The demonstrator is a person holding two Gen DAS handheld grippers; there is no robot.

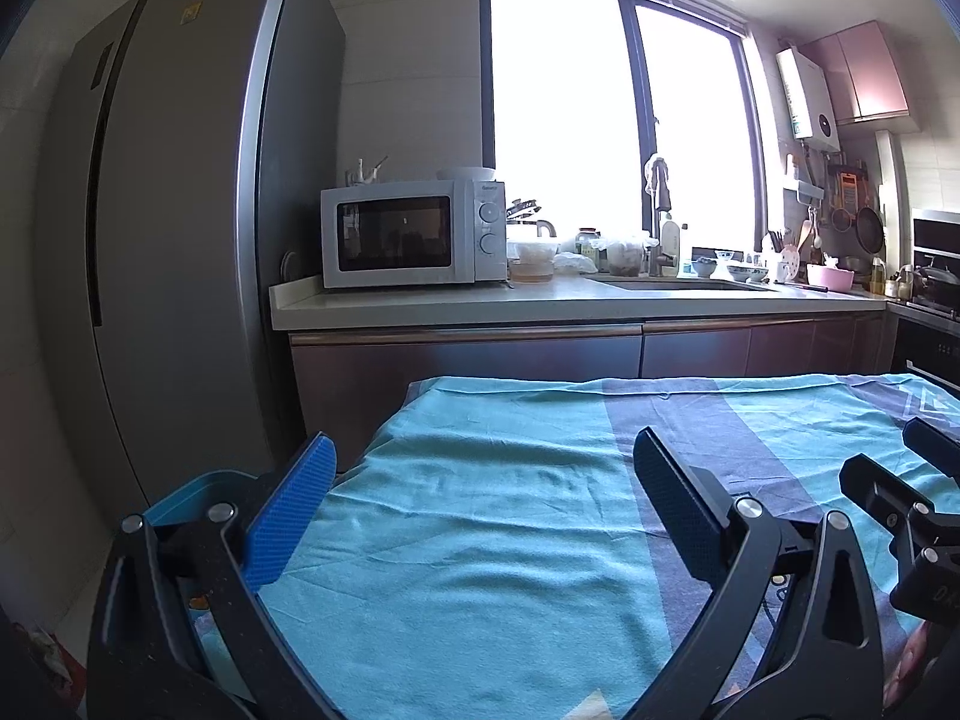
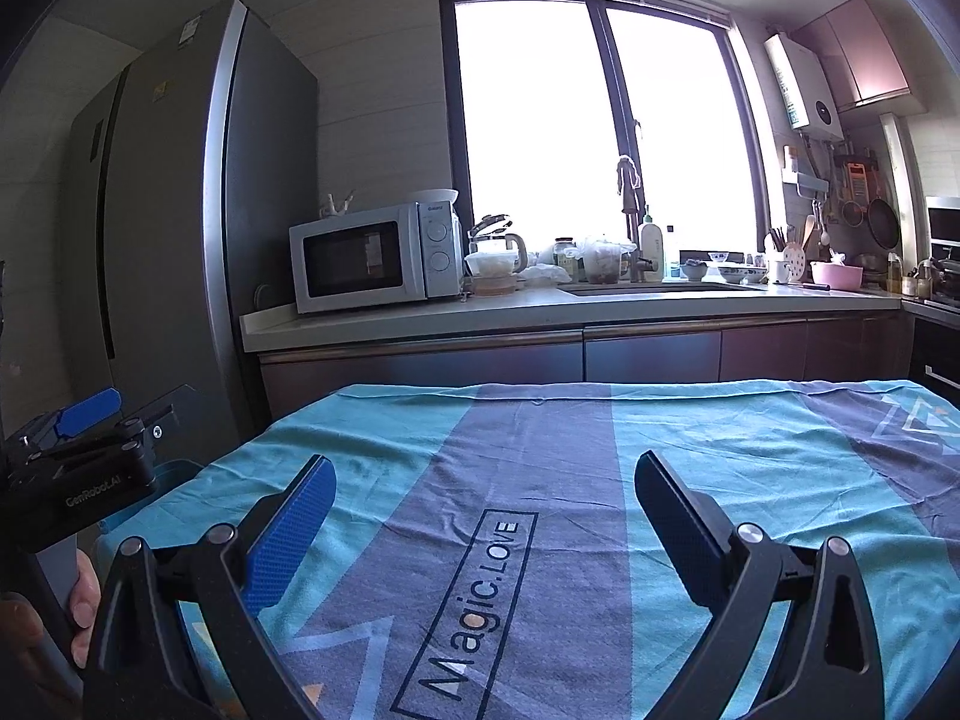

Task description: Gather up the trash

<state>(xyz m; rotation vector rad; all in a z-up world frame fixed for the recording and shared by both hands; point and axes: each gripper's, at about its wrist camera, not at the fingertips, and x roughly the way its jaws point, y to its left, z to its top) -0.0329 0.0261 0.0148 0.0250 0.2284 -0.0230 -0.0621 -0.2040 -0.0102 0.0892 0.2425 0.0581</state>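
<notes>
While no trash shows on the teal cloth (image 2: 690,450), left gripper (image 1: 480,510) and right gripper (image 2: 483,516) hover spread, empty; scan downward, toward blue bin (image 1: 198,492).

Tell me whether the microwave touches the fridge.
Apart. The left wrist view shows bare wall and counter between the microwave and the fridge.

1. The tablecloth (image 2: 540,438) is turquoise with broad slate-purple stripes and a dark boxed "Magic.LOVE" print.
2. At ten o'clock, a white microwave (image 1: 414,234) with a black door.
3. At nine o'clock, a grey fridge (image 1: 168,228).
4. At two o'clock, a pink bowl (image 2: 836,274).
</notes>
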